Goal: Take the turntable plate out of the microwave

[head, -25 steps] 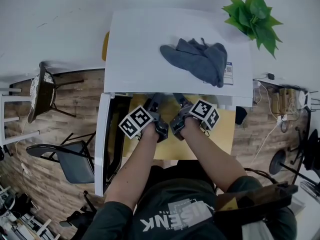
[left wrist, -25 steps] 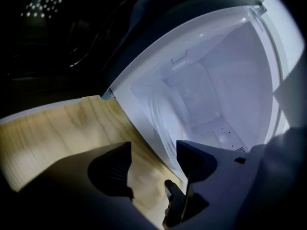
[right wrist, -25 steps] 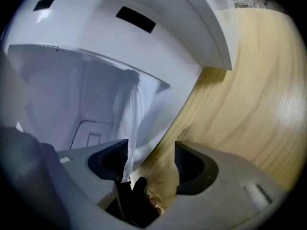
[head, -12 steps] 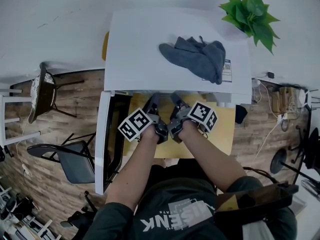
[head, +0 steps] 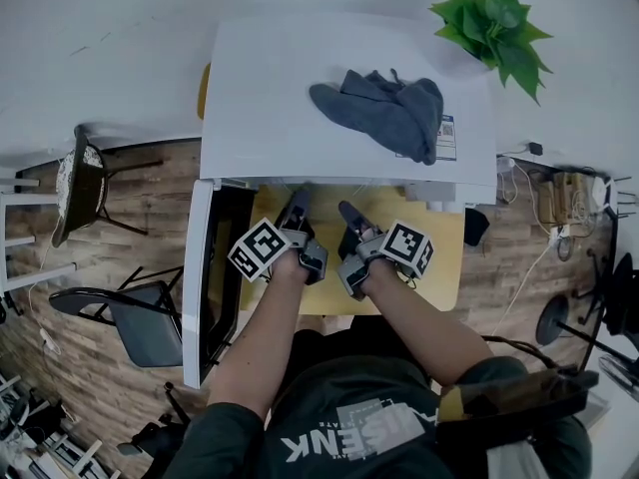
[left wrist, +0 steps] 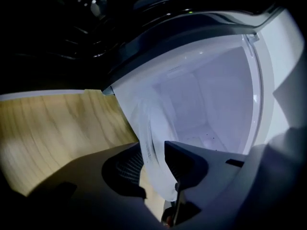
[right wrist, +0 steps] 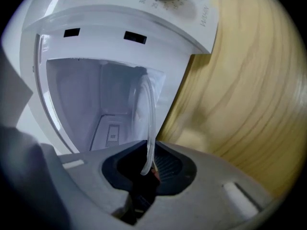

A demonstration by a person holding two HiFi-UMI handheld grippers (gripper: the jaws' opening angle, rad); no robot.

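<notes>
The white microwave (head: 280, 88) sits toward 12 o'clock in the head view, on the wooden tabletop (head: 439, 262). Its door (head: 200, 267) is swung open at 9 o'clock and a grey cloth (head: 384, 118) lies on top. The glass turntable plate (right wrist: 146, 114) is at the cavity mouth, at the microwave's 6 o'clock. The left tool (left wrist: 153, 171) clamps the plate's rim, its jaws having just eased apart slightly. The right tool (right wrist: 147, 164) pinches the rim too, its narrow jaws having just been closing.
</notes>
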